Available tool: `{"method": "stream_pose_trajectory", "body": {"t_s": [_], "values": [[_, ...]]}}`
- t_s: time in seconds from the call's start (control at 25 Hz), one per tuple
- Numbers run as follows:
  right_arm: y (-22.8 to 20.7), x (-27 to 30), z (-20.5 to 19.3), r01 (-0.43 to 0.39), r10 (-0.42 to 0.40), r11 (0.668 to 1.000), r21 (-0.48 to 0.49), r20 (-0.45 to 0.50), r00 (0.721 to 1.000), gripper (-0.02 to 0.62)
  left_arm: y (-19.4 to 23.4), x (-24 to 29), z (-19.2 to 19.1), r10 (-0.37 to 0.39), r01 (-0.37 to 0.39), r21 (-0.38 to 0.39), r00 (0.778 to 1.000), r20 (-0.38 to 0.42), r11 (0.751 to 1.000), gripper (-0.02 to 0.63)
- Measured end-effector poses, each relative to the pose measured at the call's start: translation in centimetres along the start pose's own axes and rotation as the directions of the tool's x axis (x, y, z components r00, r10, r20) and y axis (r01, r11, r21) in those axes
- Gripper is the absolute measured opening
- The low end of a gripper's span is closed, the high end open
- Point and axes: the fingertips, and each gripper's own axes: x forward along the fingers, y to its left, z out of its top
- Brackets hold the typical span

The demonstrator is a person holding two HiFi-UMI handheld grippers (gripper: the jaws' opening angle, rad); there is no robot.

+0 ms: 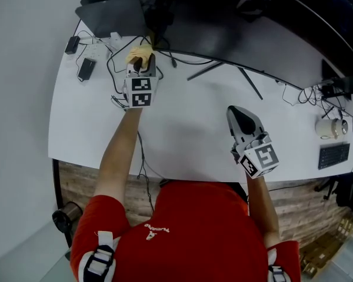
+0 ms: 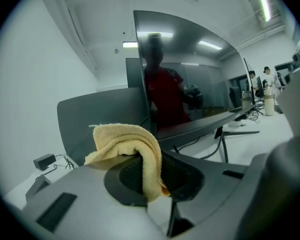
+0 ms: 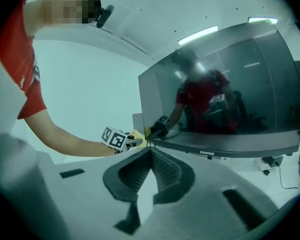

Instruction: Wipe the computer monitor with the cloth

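In the head view the cloth (image 1: 139, 54) shows only as a tuft beyond the left gripper (image 1: 147, 63). Whether it touches the monitor (image 1: 235, 34) cannot be told. The picture's upper edge cuts off the monitor's top. In the left gripper view the cloth's lower end is buried between the jaws.

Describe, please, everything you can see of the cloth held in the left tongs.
The cloth is pale yellow terry, soft and nappy, crumpled and folded over. The left tongs are shut on one fold; the rest humps above the jaws and drapes over one. It is held over the white desk by the lower left corner of the monitor; whether it touches the screen cannot be told.
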Motion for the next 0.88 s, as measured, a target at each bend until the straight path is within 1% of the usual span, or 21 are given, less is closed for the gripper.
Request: {"method": "stream_pose_trajectory", "body": {"t_s": [0.12, 0.24, 0.4, 0.6, 0.88], "values": [[-0.2, -0.1, 0.0, 0.005, -0.005, 1.000, 0.000, -0.003, 1.000, 0.005, -0.1, 0.0, -1.2, -0.004, 0.004, 0.003, 1.000, -0.023, 1.000, 0.055], [-0.4, -0.2, -0.1, 0.009, -0.009, 1.000, 0.002, -0.007, 1.000, 0.005, -0.4, 0.0, -1.6, -0.008, 0.008, 0.005, 1.000, -0.025, 1.000, 0.055], [-0.4, -0.4, -0.3, 0.009, -0.009, 1.000, 0.011, -0.007, 1.000, 0.005, -1.0, 0.0, -1.0, -0.019, 0.019, 0.002, 1.000, 0.000, 1.000, 0.055], [-0.6, -1.2, -0.2, 0.015, -0.015, 1.000, 0.005, -0.003, 1.000, 0.005, -2.0, 0.0, -0.7, -0.015, 0.015, -0.012, 1.000, -0.001, 1.000, 0.055], [-1.5, -3.2, -0.1, 0.032, -0.033, 0.999, 0.007, 0.008, 0.999, 0.003, -5.4, 0.2, 0.2, -0.049, 0.049, 0.004, 0.999, -0.005, 0.999, 0.055]]}}
